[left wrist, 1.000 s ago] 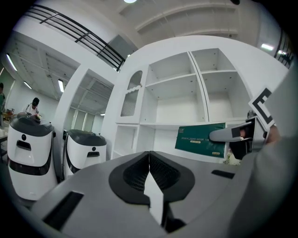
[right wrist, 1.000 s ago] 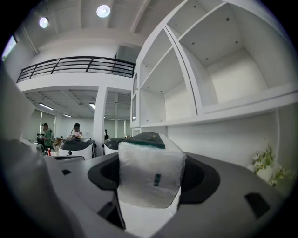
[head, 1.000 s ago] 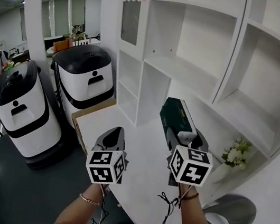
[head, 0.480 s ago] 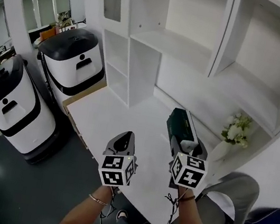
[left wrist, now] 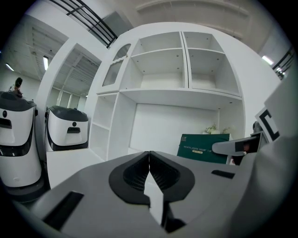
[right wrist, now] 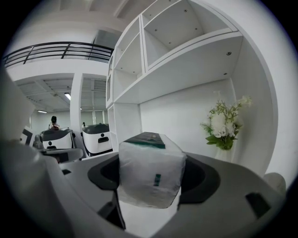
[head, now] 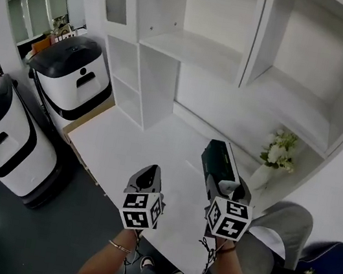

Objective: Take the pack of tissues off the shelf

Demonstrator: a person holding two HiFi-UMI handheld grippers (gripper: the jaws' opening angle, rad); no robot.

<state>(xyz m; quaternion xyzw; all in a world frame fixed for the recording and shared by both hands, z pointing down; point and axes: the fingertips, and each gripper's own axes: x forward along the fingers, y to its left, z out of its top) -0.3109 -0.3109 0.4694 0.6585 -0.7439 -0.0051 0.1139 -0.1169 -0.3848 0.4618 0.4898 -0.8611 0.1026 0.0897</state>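
Observation:
The pack of tissues (head: pixel 219 163) is a dark green box with a white wrapped end (right wrist: pixel 150 174); my right gripper (head: pixel 224 183) is shut on it and holds it over the white table (head: pixel 148 155), clear of the shelf unit (head: pixel 218 56). From the left gripper view the pack (left wrist: pixel 203 148) shows green to the right. My left gripper (head: pixel 148 178) hangs beside it on the left, its jaws (left wrist: pixel 149 173) pressed together with nothing between them.
A vase of white flowers (head: pixel 276 159) stands on the table at the right by the wall. Two white-and-black machines (head: pixel 70 79) stand on the floor at left. A grey chair (head: pixel 281 241) is at the lower right. The shelves are bare.
Both grippers have come down and toward me, away from the shelves, with the pack still in the right one. The head view has tilted further down.

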